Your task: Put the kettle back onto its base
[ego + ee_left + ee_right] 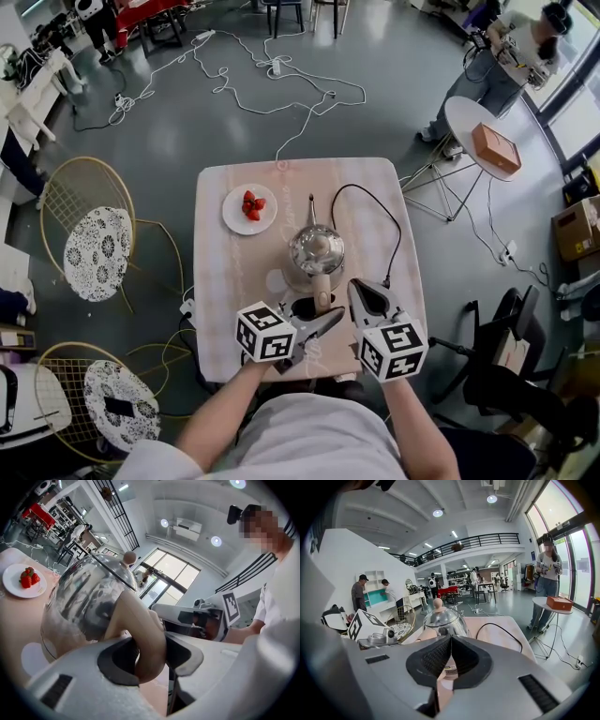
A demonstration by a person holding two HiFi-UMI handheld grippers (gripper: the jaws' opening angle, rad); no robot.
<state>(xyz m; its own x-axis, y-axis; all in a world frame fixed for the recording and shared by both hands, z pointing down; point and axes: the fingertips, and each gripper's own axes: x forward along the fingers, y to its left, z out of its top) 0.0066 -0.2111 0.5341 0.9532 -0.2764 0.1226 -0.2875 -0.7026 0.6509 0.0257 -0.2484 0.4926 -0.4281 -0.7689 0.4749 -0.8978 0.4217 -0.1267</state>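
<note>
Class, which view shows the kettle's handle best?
The left gripper view: the handle fills the middle, gripped between the jaws. The head view shows it small from above; the right gripper view, only slivers.

One kettle (316,251), one plate (234,215), perhaps three strawberries (251,206), one table (367,187), two wire chairs (97,240)

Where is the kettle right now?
In the head view the kettle is in the middle of the table, down-right of the strawberry plate, the black cord curling past its right; the left gripper clamps its handle on the near side.
</note>
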